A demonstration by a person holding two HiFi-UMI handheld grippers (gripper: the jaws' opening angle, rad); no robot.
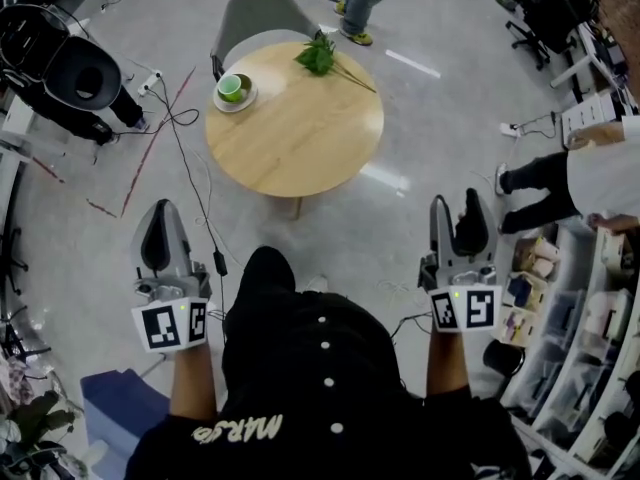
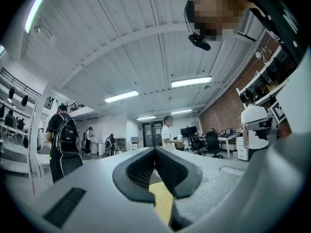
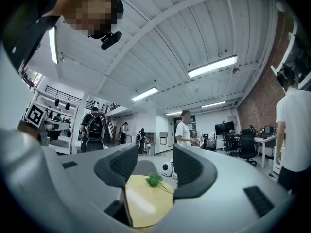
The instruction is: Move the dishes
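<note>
table: round table (image 1: 300, 138) on the floor, ahead of the person
cup: cup (image 1: 232, 87) on saucer (image 1: 241, 106), at table's far-left edge
sprig: leafy sprig (image 1: 320, 56) on table's far edge, right of cup, well apart
chair: chair (image 1: 255, 13) behind table, against it
grippers: left gripper (image 1: 160, 210) near-left of table, right gripper (image 1: 456, 208) near-right, both off it
shelves: shelving (image 1: 590, 338) right of right gripper

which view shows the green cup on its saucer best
The head view: the small green ceramic cup sits in plain sight on its pale saucer at the round wooden table's far-left edge. The right gripper view shows only tabletop and a green leafy sprig, no cup; the left gripper view just a sliver of tabletop.
</note>
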